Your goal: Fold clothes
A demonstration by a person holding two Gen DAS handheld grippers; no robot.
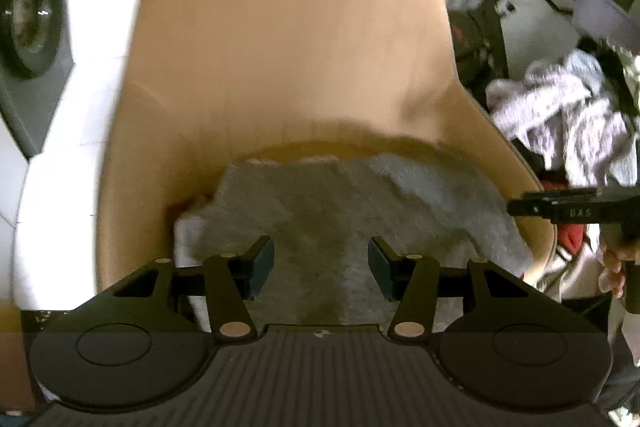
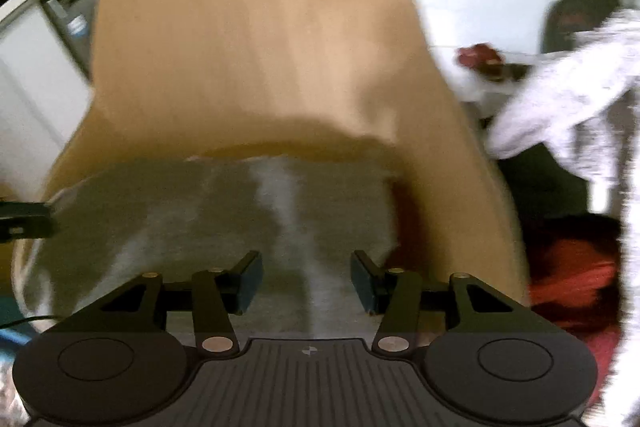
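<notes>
grey garment (image 1: 344, 211) lies flat on near seat of tan chair (image 1: 296, 39) | left gripper (image 1: 321, 267) and right gripper (image 2: 307, 281) both parted, holding nothing | step: likely between folds | next: grasp an edge

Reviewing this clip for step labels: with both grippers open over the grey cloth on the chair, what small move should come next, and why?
Probably lower the left gripper onto the grey fuzzy cloth lying on the tan wooden chair and pinch it; the right gripper is open and empty too.
</notes>
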